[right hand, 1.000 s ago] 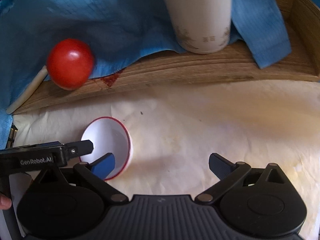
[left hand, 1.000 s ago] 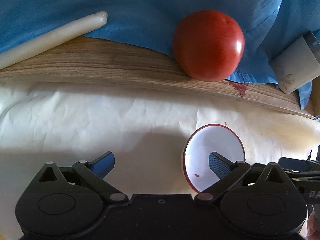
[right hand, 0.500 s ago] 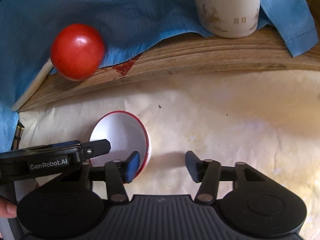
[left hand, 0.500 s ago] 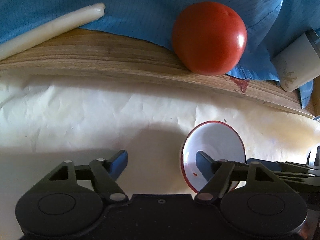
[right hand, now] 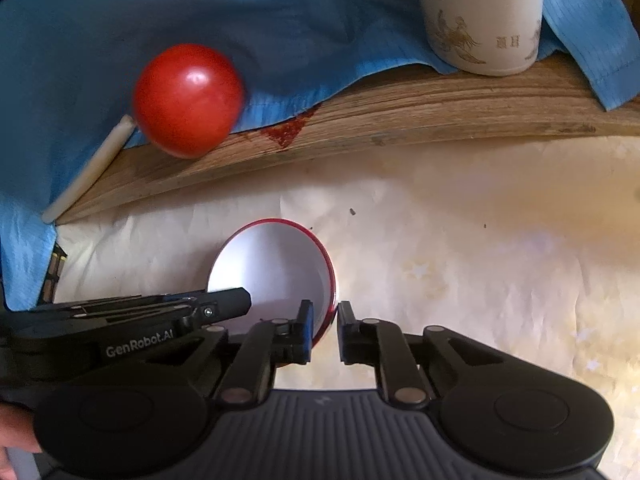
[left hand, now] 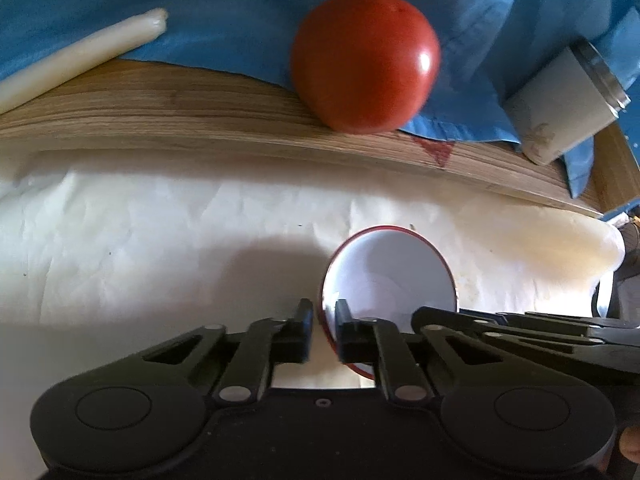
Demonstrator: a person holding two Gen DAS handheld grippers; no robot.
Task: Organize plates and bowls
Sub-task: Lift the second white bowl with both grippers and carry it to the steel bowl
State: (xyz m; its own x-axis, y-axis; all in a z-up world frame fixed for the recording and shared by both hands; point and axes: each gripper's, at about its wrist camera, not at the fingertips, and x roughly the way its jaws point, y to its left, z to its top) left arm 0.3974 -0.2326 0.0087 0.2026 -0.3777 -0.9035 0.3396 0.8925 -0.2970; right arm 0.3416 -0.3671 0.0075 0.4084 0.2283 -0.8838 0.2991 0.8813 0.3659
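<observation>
On wood ledge [left hand: 200,120]: blue cloth [left hand: 240,12], tomato [left hand: 364,64].

Cream paper [left hand: 160,248] and blue cloth [left hand: 240,20] cover wooden table [left hand: 200,120]

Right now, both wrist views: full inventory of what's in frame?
bowl: 1, white with red rim, on the paper, rim between the fingers of both grippers
tomato: 1, red, on the wooden board's far edge against the blue cloth
candle-like stick: 1, off-white, lying on board and cloth, left of the tomato
cup: 1, cream with gold print, upright on the board, right of the tomato
blue cloth: 1, draped behind and over the board
wooden board: 1, brown, red stain by the tomato
paper sheet: 1, cream, crinkled, under the bowl
left gripper: black, closing on the bowl's left rim
right gripper: black, shut on the bowl's right rim
</observation>
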